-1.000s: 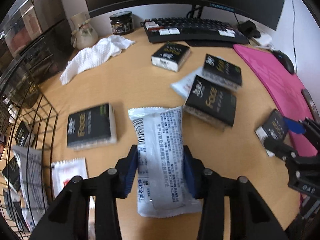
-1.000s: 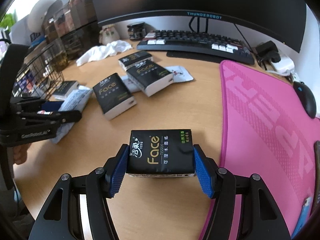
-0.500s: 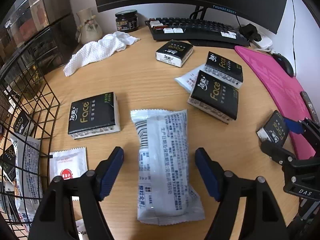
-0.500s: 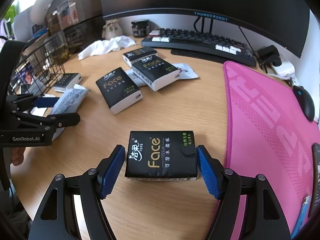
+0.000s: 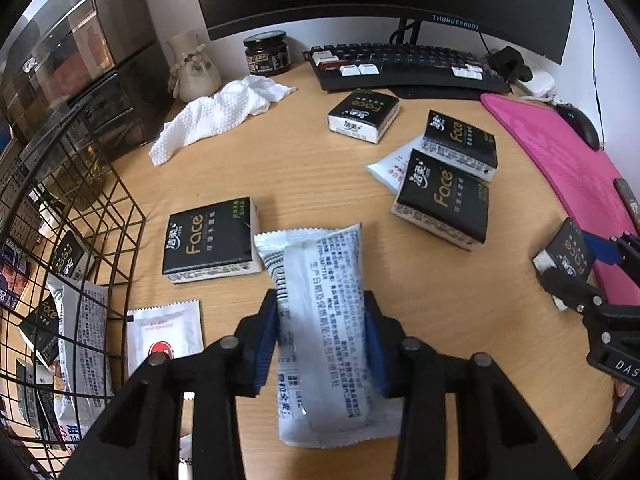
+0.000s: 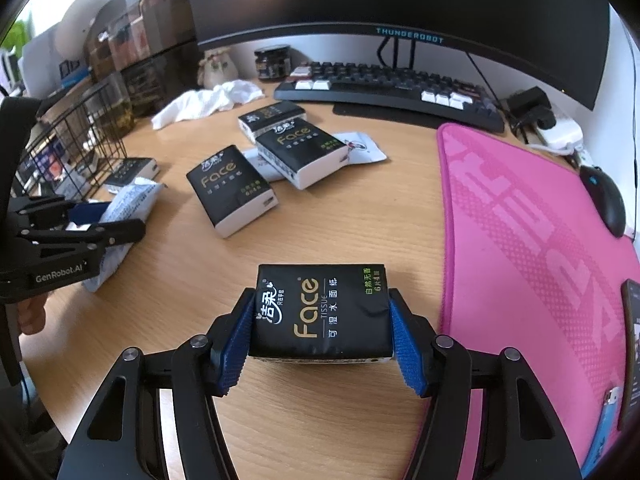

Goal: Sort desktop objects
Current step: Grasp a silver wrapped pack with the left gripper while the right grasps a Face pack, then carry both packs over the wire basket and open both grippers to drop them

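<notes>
My left gripper is shut on a white wet-wipe packet that lies on the wooden desk. My right gripper is shut on a black "Face" tissue pack near the pink mat. Several more black tissue packs lie on the desk: one just left of the packet, one at the middle right. The right gripper with its pack shows at the right edge of the left wrist view. The left gripper shows at the left of the right wrist view.
A black wire basket at the left holds packs and packets. A small white sachet lies beside it. A white cloth, jar, vase, keyboard, monitor, pink mat and mouse are around.
Half a second ago both grippers stood open around their items; both have now shut on them again, as they were one second ago.
</notes>
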`<control>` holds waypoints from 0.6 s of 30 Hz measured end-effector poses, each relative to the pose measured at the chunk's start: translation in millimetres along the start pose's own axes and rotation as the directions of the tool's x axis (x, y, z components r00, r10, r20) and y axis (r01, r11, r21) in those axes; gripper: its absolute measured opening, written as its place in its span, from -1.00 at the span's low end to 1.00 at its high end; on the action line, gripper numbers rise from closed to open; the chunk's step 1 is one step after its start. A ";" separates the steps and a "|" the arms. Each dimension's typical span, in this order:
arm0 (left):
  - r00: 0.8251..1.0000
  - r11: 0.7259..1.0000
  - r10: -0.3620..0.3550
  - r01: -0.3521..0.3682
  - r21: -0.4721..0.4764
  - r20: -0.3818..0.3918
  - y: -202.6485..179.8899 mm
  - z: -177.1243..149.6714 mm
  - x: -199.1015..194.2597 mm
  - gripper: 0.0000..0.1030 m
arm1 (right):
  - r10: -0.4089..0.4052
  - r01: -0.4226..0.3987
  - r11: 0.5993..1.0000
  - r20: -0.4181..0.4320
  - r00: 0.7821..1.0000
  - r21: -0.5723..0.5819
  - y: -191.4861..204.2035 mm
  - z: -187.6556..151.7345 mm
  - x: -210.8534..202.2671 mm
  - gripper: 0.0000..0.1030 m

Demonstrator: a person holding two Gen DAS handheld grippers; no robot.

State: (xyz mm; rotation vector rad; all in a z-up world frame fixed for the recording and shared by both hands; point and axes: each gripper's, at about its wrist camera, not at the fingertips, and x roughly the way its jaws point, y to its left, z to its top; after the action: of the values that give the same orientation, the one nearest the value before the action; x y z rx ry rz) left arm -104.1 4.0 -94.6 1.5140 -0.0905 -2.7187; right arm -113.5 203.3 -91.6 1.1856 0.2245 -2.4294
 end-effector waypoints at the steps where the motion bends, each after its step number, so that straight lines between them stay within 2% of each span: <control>1: 1.000 1.000 0.000 0.000 0.002 0.006 -0.4 0.0 -2.7 -0.16 | 0.003 -0.003 1.000 0.002 1.000 0.003 -0.1 0.2 -0.9 0.21; 12: 0.994 1.000 -0.021 0.020 0.012 0.110 -2.5 1.7 -57.2 -0.16 | -0.004 0.005 1.000 0.066 0.998 -0.011 14.2 8.6 -36.5 0.21; 18: 0.977 1.000 -0.025 0.024 0.007 0.212 3.7 -2.8 -102.6 -0.16 | -0.017 0.019 1.000 0.160 0.987 -0.011 27.6 12.3 -80.3 0.21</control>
State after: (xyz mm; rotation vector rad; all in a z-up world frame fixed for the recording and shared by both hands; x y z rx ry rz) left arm -47.7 5.7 -8.7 1.2286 -0.0823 -2.8918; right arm -66.4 199.0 -20.0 0.9808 0.2023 -2.5202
